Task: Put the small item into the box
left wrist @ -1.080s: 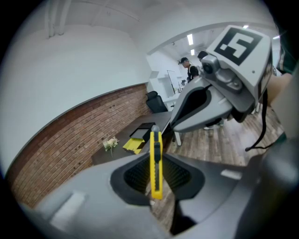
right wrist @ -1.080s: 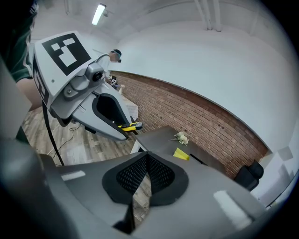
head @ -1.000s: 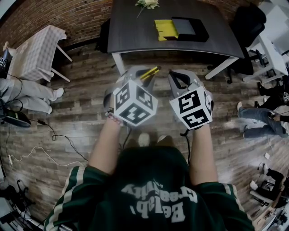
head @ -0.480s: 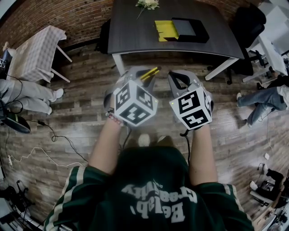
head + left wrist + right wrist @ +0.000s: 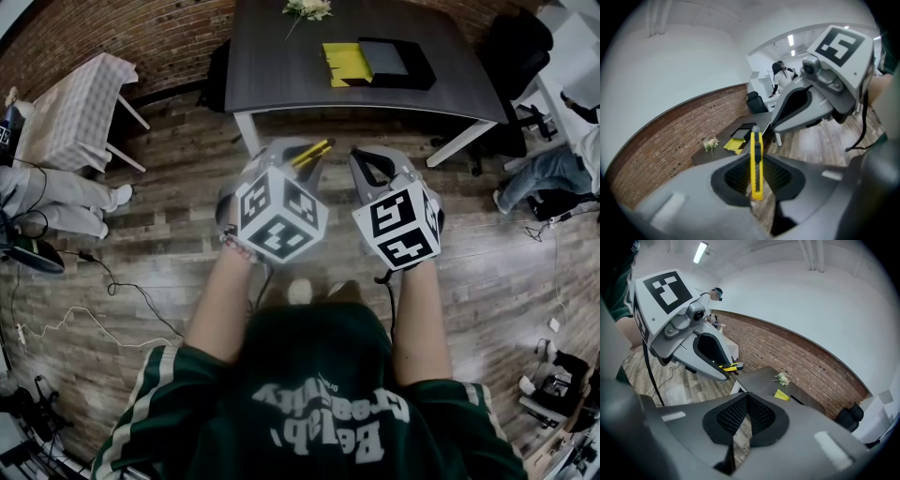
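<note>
Clamping yellow knife (image 5: 756, 166) in left gripper (image 5: 756, 157), right gripper (image 5: 747, 398) fingers (image 5: 732, 416) closed empty, unclear from head view

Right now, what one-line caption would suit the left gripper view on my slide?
Left gripper shut on a yellow utility knife, facing the black box on the dark table.

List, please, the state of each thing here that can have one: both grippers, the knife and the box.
left gripper, shut on the yellow utility knife
yellow utility knife, held on edge between the pads, not yet in the box
right gripper, shut, nothing between the jaws
black box, open, on the dark table
</note>
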Motion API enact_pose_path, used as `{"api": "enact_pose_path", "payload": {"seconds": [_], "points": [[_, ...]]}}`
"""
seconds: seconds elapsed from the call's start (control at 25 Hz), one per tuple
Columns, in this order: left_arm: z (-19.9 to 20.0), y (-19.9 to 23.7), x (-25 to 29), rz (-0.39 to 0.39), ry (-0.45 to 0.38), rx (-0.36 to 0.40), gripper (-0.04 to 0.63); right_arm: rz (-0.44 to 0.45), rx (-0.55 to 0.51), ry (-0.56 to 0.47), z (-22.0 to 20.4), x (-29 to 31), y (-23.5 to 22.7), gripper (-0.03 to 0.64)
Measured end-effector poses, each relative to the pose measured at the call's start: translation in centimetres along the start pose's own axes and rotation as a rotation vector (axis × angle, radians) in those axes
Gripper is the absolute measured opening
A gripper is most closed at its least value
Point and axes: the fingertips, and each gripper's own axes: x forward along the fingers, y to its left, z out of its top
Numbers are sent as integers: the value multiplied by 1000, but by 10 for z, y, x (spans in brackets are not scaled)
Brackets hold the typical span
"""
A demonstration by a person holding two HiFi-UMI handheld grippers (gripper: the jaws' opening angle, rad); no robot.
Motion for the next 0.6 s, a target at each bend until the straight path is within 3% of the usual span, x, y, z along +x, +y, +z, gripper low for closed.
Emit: {"api": "enact_pose_path", "payload": {"seconds": [0.6], "points": [[-3, 10, 11, -18, 0, 1, 71, -6, 4, 16, -1, 13, -6, 5]]}}
